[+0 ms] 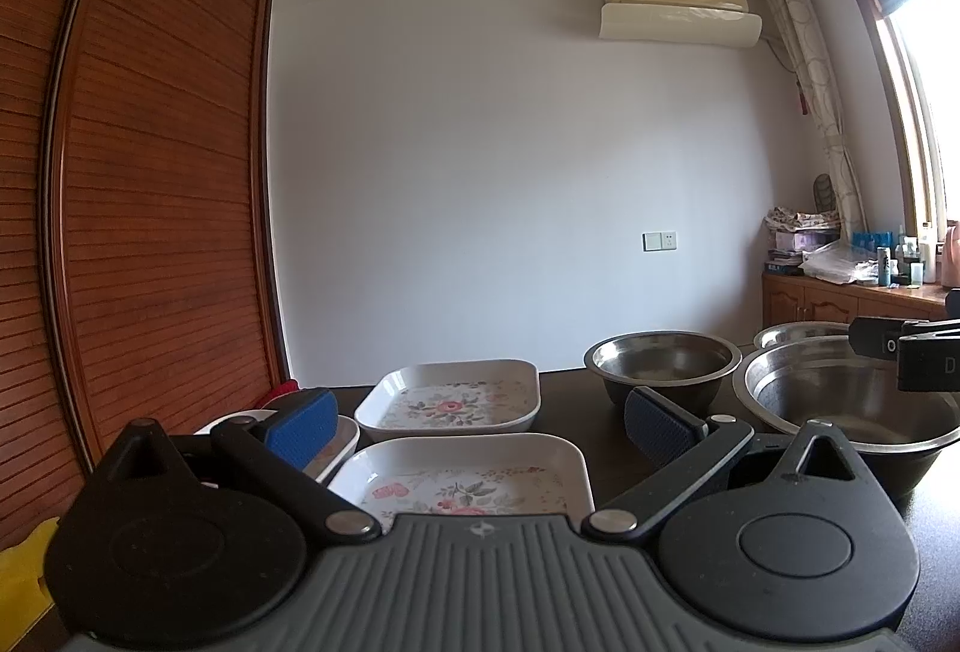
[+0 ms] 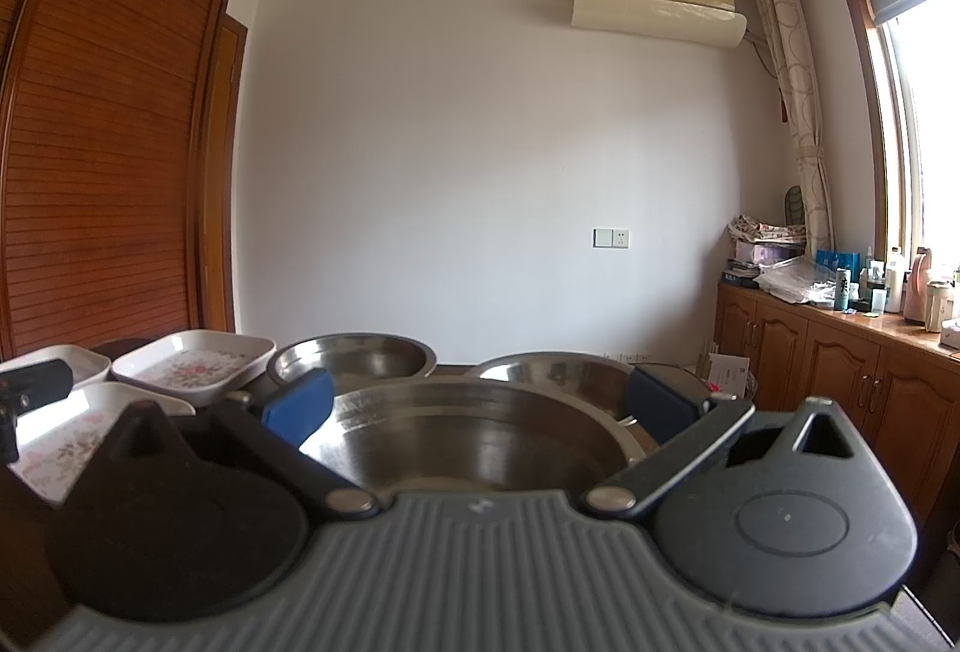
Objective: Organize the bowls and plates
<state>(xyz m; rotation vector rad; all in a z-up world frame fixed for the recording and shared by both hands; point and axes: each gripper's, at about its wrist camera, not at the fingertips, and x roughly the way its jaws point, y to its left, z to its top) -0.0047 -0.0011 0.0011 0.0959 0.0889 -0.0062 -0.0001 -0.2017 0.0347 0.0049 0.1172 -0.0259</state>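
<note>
On a dark table, two white square floral plates lie one behind the other: a near plate and a far plate. A third white plate shows partly behind my left blue pad. My left gripper is open above the near plate. Three steel bowls stand to the right: a far one, a large near one and one behind it. My right gripper is open over the large bowl, with nothing between its fingers. The other two bowls sit beyond, the plates to the left.
A tall wooden slatted wardrobe stands at the left. A low wooden cabinet under the window at the right carries bottles and bags. A white wall with an air conditioner is behind the table. The right gripper's edge shows at the far right.
</note>
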